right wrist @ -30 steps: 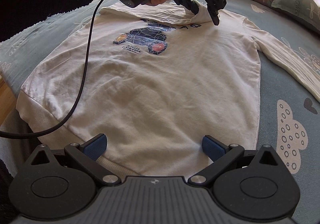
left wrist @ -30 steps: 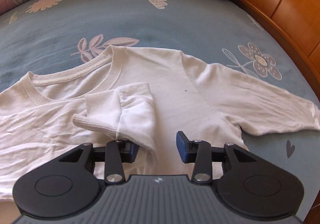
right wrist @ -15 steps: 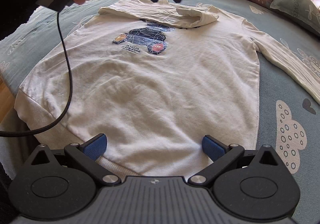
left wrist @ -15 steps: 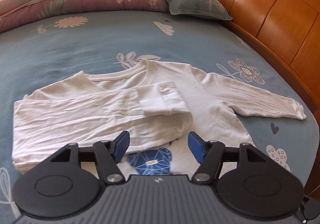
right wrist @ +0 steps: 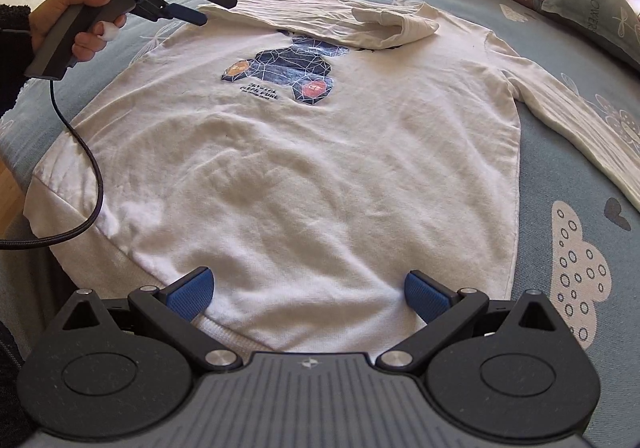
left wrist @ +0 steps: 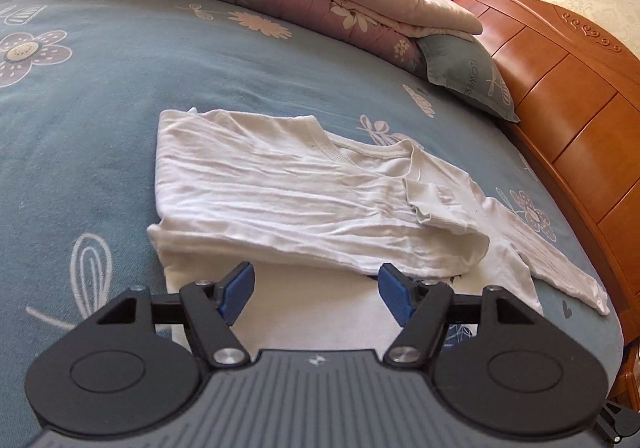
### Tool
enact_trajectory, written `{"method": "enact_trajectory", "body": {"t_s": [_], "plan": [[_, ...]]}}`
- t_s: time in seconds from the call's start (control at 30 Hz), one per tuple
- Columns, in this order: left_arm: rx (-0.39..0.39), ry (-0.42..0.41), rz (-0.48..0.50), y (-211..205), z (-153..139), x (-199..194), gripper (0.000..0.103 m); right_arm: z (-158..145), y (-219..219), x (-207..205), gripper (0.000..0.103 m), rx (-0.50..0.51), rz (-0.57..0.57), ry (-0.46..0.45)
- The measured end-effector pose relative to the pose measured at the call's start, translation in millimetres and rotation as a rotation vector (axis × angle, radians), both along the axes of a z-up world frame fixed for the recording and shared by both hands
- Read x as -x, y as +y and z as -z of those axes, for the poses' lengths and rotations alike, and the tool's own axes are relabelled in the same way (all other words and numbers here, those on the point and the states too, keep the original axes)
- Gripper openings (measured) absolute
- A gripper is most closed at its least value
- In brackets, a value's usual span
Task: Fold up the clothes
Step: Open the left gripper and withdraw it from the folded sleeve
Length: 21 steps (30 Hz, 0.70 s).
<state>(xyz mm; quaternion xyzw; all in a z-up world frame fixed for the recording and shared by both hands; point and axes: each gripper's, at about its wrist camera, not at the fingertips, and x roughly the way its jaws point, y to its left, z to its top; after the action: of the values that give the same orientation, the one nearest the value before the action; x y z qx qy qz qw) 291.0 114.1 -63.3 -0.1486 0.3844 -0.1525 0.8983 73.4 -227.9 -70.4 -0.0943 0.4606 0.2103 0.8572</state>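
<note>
- The bed (right wrist: 580,152), under its blue flowered sheet, carried everything I worked on.
- The white sweatshirt (right wrist: 304,176) lay flat and face up across it, one sleeve (left wrist: 304,204) folded over the chest, the other sleeve (right wrist: 576,120) stretched outward.
- My right hand-held gripper (right wrist: 308,290) hovered over the hem, jaws spread, pinching nothing.
- My left hand-held gripper (left wrist: 316,284) had just been opening; it stood spread near the folded sleeve, empty.
</note>
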Motion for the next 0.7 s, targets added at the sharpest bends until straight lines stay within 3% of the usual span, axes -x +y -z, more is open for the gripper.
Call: {"method": "enact_trajectory", "body": {"t_s": [0.17, 0.3, 0.43, 0.53, 0.7], "plan": [[-0.014, 0.048, -0.105, 16, 18, -8, 0.069, 0, 2, -2, 0.103, 0.015, 0.007, 0.013], [0.008, 0.038, -0.062, 32, 10, 11, 0.07, 0, 2, -3, 0.103, 0.015, 0.0, 0.016], [0.0, -0.06, -0.037, 37, -23, 7, 0.072, -1, 3, -7, 0.103, 0.026, -0.012, 0.028], [0.027, -0.108, -0.024, 33, -34, -19, 0.075, -1, 6, -9, 0.103, 0.038, -0.009, 0.032], [0.049, -0.001, -0.064, 23, 5, -53, 0.075, 0, 6, -9, 0.103, 0.042, 0.005, 0.037]]}}
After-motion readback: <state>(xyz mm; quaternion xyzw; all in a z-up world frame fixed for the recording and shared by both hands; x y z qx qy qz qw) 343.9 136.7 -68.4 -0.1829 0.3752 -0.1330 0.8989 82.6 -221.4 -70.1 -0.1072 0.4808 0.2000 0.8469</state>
